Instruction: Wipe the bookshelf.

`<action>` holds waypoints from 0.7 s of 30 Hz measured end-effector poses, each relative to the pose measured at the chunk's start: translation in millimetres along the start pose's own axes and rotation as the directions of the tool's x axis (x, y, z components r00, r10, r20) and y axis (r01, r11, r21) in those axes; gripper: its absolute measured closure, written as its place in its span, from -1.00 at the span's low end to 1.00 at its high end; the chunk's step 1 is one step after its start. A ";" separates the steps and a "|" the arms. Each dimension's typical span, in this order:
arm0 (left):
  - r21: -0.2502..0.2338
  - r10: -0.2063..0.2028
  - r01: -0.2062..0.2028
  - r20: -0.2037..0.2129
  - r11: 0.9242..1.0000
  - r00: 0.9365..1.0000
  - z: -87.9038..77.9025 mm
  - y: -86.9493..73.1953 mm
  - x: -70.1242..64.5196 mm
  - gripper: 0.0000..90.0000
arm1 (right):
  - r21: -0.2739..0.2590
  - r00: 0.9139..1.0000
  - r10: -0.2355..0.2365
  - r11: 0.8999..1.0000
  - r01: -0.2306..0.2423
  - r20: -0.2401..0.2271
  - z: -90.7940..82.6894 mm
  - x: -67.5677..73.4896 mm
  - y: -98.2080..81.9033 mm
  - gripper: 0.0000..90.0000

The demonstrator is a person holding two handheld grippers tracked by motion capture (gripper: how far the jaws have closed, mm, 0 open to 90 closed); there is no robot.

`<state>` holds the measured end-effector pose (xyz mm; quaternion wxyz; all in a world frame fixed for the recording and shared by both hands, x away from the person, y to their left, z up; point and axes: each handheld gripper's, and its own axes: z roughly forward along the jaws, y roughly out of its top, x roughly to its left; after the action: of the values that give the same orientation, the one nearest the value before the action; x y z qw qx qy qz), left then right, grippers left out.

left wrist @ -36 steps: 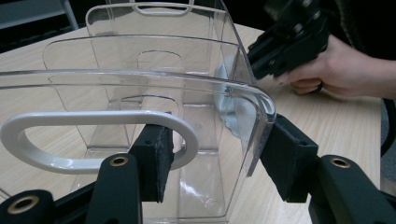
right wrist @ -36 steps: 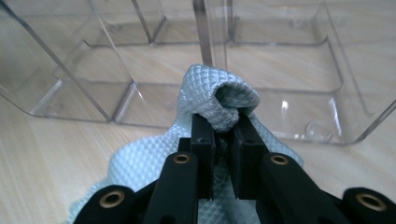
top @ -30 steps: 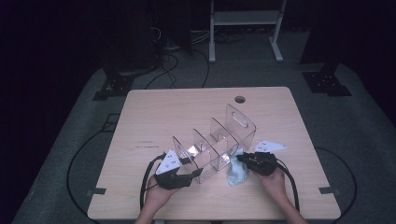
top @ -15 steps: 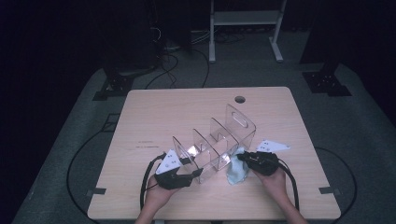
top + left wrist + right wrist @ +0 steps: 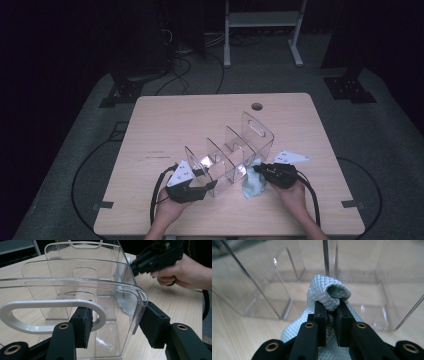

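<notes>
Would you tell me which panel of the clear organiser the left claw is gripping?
The left claw straddles the nearest end panel of the clear plastic organiser, the one with the oval handle cut-out nearest the person.

**Light wooden table with a clear organizer and a cloth**

The table (image 5: pixel 170 125) has a pale wood-grain top with rounded corners and a round cable hole (image 5: pixel 257 106) near its far edge. A clear plastic divider rack (image 5: pixel 231 150) stands on it, running diagonally near the front edge. A pale blue-grey quilted cloth (image 5: pixel 253 183) partly rests on the tabletop just beside the rack's right side.
</notes>
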<state>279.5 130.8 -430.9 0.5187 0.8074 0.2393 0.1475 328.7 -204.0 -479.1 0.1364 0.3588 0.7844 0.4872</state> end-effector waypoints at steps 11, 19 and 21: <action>-0.007 -0.013 0.014 0.008 1.000 1.000 0.5 0.7 -1.4 0.04 | -0.041 0.993 -0.089 0.995 0.086 -0.081 -14.8 35.7 16.9 0.80; -0.006 -0.011 0.011 0.013 1.000 1.000 1.1 0.5 -2.0 0.04 | -0.058 0.984 -0.121 0.992 0.114 -0.134 -10.1 58.9 27.4 0.81; -0.006 -0.011 0.011 0.014 1.000 1.000 1.2 0.5 -2.0 0.04 | -0.040 0.985 -0.116 0.993 0.112 -0.130 -6.7 57.6 23.6 0.81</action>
<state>278.5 128.7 -430.9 0.5236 0.8056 0.2395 0.1398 294.5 -162.0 -447.7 0.1175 0.2779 0.8030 0.5140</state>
